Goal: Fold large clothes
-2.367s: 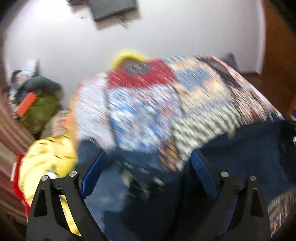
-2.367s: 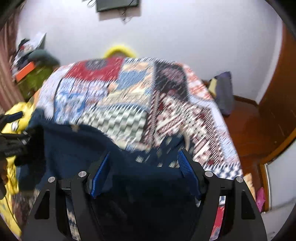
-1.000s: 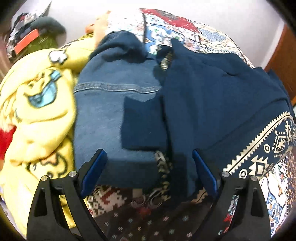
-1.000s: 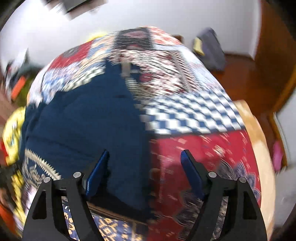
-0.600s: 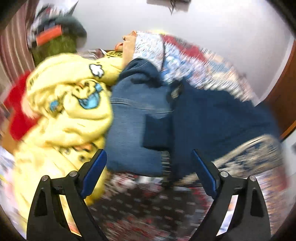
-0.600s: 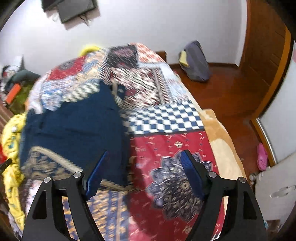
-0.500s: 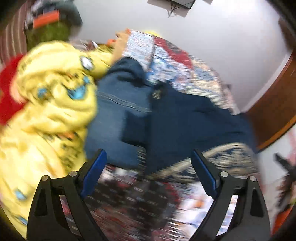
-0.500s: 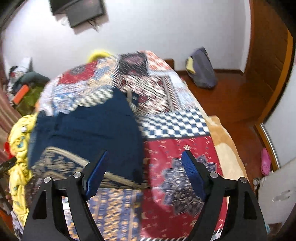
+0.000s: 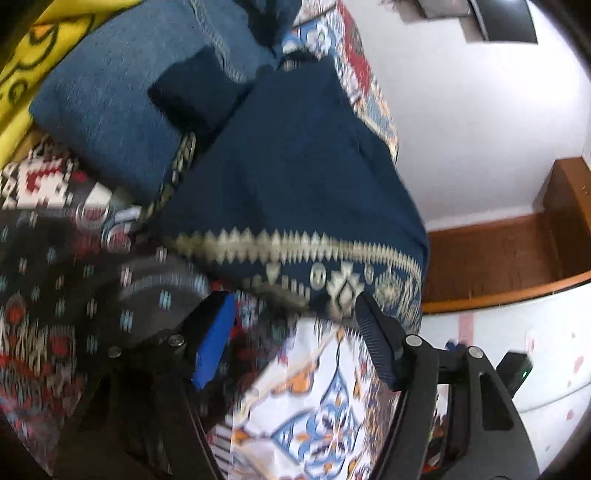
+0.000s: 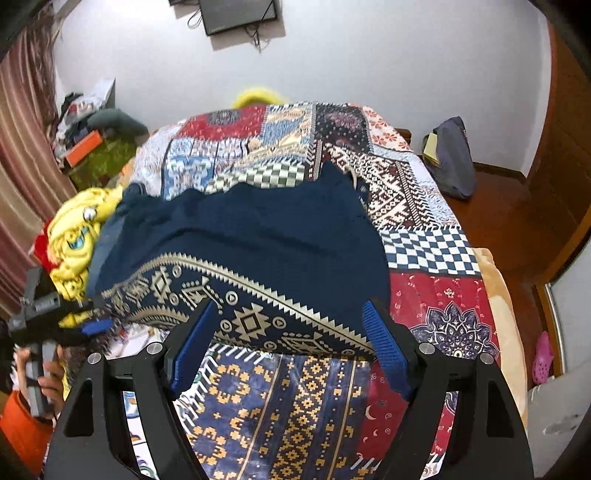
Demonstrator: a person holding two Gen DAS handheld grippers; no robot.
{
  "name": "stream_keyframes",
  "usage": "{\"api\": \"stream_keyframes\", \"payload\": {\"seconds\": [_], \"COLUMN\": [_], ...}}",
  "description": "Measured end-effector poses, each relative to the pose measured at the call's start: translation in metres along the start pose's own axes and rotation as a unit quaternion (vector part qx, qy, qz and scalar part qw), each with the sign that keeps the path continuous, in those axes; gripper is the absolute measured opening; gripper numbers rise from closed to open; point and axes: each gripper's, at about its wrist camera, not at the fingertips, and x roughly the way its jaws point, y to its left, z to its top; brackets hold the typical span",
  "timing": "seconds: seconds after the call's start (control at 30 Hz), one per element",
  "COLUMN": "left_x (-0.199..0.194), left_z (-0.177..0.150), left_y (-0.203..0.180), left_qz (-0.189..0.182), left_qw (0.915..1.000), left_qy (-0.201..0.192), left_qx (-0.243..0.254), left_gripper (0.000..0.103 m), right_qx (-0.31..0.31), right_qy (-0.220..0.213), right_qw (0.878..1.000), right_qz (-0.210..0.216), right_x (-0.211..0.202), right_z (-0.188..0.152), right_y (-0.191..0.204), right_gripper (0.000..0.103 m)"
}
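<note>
garment (image 10: 251, 236): navy, patterned hem, spread on the bed (image 10: 436, 295).
feel: likely soft, limp, light.
grip: hem corners.
left gripper (image 9: 291, 332): jaws just narrowing, part open at hem, empty.
right gripper (image 10: 288, 343): wide, empty.

one navy garment (image 10: 258, 229) with a pale patterned border, spread on one patchwork bedspread (image 10: 424, 251). one folded pair of jeans (image 9: 122, 96) beside it, one yellow cartoon blanket (image 10: 74, 236) (bunched up at the bed's edge). two grippers, left gripper (image 9: 295, 314) and right gripper (image 10: 288, 332). one wall screen (image 10: 236, 13), one dark bag (image 10: 452, 162) on the floor, one pink shoe (image 10: 543, 352).
</note>
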Motion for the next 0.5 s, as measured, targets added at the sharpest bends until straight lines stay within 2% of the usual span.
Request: {"api": "stream_keyframes", "payload": {"seconds": [0.07,0.17,0.23,0.4,0.5], "left_x": [0.007,0.016,0.019,0.043,0.047], "left_z": [0.007,0.013,0.015,0.025,0.034], "left_y": [-0.002,-0.005,-0.009,-0.012,-0.018], "left_qz": [-0.003,-0.028,-0.043,-0.024,-0.021], "left_qw": [0.9999,0.9993,0.9986,0.9985,0.9971], "left_qy": [-0.013,-0.019,-0.027,-0.048,-0.073], "left_qx": [-0.004,-0.014,-0.012,-0.011,-0.005], "left_gripper": [0.062,0.052,0.052,0.052,0.045], "right_qx": [0.0,0.009,0.015,0.032,0.032], "right_qy": [0.005,0.012,0.013,0.019,0.022], "right_qw": [1.0,1.0,1.0,0.999,0.999], "right_qz": [0.0,0.007,0.009,0.019,0.024], "right_x": [0.004,0.012,0.016,0.028,0.035], "right_z": [-0.002,-0.001,0.0,0.004,0.006], "right_y": [0.002,-0.001,-0.002,-0.004,-0.002], "right_gripper": [0.078,0.078,0.078,0.078,0.078]}}
